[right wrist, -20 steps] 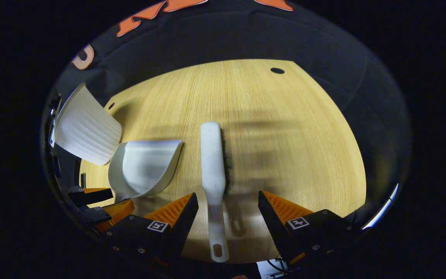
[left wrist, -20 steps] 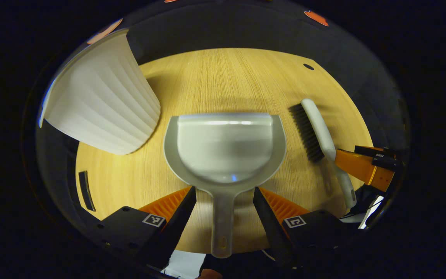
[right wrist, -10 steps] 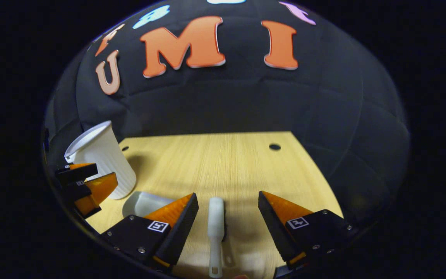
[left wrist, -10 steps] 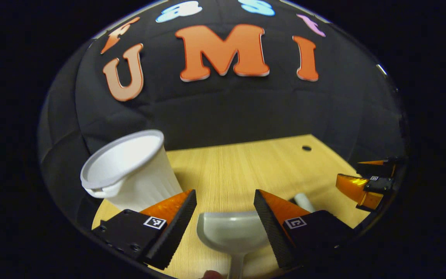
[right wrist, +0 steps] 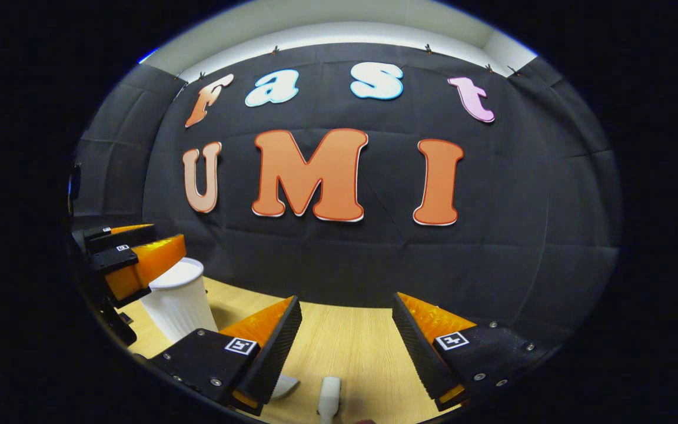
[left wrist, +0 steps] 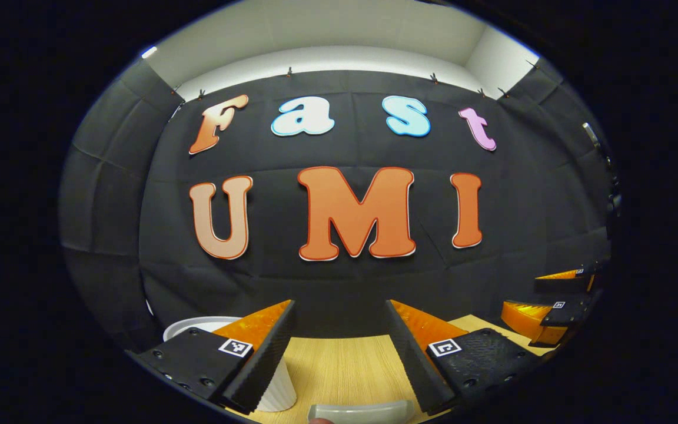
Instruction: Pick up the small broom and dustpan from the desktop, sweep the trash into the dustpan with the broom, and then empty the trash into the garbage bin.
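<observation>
Both my grippers are up off the desk [right wrist: 362, 353] and pointing at the black cloth wall [right wrist: 492, 265] right now. Left gripper [left wrist: 339, 341] has its jaws spread wide, nothing between them. The dustpan [left wrist: 362, 410] is just a sliver at the bottom of the left gripper view, lying on the desk below the gap. The white ribbed garbage bin [right wrist: 179, 300] stands upright on the desk off to the left. My right gripper [right wrist: 346, 338] is the same deal, jaws spread and pinching nothing, with the tip of the small broom [right wrist: 329, 397] peeking up on the desk underneath. From the right gripper view, the left one hangs just above the bin.
</observation>
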The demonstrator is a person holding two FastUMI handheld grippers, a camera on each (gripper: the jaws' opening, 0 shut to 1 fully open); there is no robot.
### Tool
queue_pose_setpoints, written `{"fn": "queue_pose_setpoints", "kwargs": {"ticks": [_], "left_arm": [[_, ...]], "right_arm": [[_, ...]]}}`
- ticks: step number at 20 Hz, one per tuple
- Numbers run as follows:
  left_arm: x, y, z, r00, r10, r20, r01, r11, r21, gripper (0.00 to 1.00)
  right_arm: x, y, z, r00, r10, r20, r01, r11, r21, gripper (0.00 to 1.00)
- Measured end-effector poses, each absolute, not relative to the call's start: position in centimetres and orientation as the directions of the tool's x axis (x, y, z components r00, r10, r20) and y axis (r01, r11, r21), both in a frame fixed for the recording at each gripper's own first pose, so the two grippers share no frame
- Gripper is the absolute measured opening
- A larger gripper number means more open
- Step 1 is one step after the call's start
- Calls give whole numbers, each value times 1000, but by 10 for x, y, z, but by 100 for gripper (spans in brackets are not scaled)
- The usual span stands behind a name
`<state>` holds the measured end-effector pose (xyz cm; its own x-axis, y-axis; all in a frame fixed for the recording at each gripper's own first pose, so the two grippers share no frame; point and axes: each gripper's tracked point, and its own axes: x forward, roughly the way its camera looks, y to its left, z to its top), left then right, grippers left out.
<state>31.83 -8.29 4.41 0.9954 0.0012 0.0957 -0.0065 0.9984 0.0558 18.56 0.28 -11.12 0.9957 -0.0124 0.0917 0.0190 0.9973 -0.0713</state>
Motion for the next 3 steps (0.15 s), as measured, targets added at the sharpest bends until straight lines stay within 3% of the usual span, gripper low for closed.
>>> {"fn": "queue_pose_setpoints", "kwargs": {"ticks": [3], "left_arm": [[311, -82, 47, 995, 10, 102, -13, 999, 36, 92]], "right_arm": [[177, 2, -100, 990, -24, 136, 32, 998, -57, 94]]}}
